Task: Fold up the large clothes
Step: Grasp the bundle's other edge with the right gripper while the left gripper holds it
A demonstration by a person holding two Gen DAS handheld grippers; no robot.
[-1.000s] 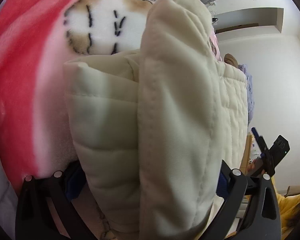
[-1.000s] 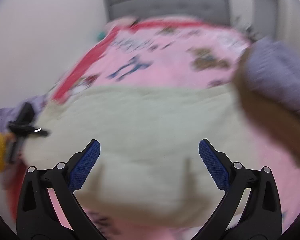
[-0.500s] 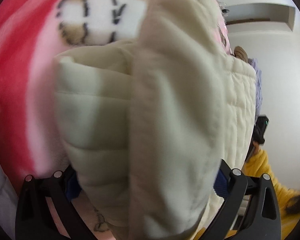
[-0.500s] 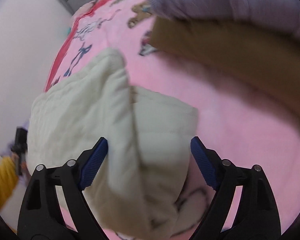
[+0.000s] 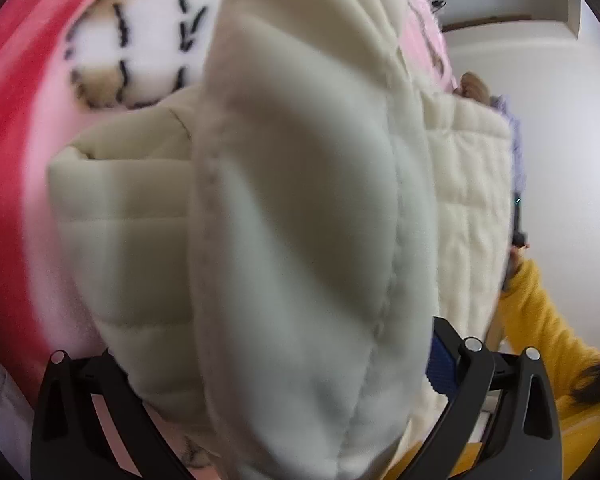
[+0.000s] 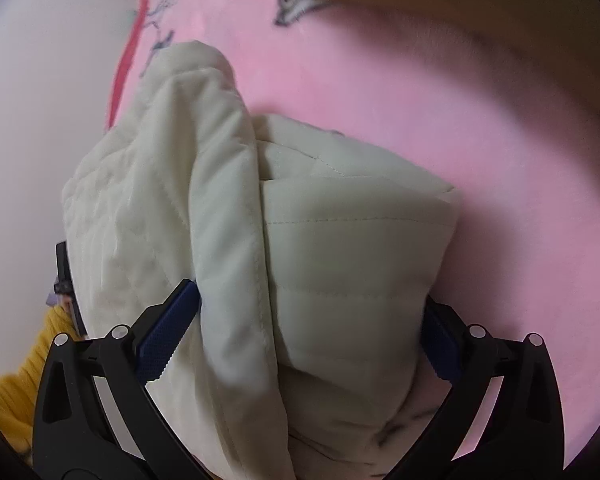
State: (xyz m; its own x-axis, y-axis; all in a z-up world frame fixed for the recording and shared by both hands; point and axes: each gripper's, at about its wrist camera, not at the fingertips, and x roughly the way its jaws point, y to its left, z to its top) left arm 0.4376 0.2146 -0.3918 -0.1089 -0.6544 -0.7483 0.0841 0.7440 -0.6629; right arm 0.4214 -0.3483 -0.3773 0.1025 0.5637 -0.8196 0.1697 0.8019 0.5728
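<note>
Right wrist view: the cream quilted padded jacket (image 6: 320,248) is lying bunched on the pink plush blanket (image 6: 440,128). Your right gripper (image 6: 308,344) is standing wide around its near fold, pads apparently not yet pressing. Be closing firmly on all layers. I cannot tell the left gripper's (image 5: 260,372) state.

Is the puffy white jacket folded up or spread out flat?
Folded up. The jacket lies on the pink blanket as a thick bundle, with one padded layer doubled over another along a seam.

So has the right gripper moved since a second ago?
Yes. The right gripper has swung down from facing the headboard to straddle the cream jacket on the pink blanket, jaws wide.
</note>
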